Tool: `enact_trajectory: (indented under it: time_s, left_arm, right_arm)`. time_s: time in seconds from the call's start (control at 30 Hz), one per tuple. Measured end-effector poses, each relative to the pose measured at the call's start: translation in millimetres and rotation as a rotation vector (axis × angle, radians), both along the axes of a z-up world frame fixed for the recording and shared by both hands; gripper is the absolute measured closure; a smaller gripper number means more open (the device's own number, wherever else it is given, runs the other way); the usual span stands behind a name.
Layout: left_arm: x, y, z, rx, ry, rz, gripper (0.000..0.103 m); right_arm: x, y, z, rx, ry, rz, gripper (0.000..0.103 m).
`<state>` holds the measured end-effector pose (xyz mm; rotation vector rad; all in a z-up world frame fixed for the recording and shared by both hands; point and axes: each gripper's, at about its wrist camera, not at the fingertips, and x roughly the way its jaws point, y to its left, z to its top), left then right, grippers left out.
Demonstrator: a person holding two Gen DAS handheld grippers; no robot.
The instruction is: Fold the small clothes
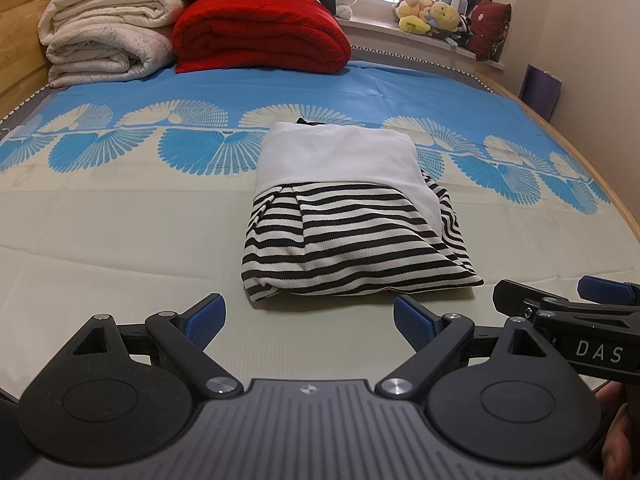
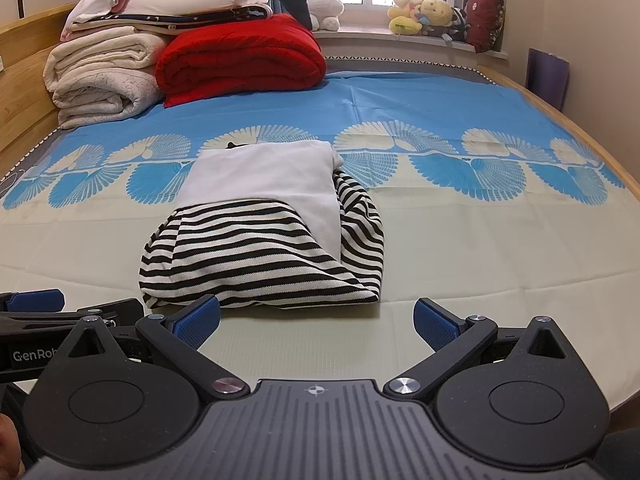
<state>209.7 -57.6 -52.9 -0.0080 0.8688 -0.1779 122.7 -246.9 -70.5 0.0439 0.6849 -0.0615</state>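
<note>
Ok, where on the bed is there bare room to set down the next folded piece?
Bare cream sheet lies left of the striped garment, and more to its right. The blue band behind it is free too. Crowded: the far-left corner, with white blankets and red quilt.

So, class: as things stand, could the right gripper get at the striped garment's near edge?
Probably yes: the right gripper is open, and bare mat lies between its fingers and the striped garment, with nothing in the way.

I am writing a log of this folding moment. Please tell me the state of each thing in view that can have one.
left gripper: open, empty, above the bed sheet
right gripper: open, empty
striped garment: folded, lying flat on the bed sheet, untouched by either gripper
red blanket: folded
white blankets: folded, stacked
</note>
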Motion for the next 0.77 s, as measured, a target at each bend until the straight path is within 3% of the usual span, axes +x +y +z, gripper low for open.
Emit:
enact_trajectory:
  time_s: [0.77]
  left_arm:
    - [0.2,-1.1,0.1,-0.001,0.0,0.002,0.009]
  right_arm:
    - [0.4,0.9,-0.6,0.003,0.005,-0.004,0.001]
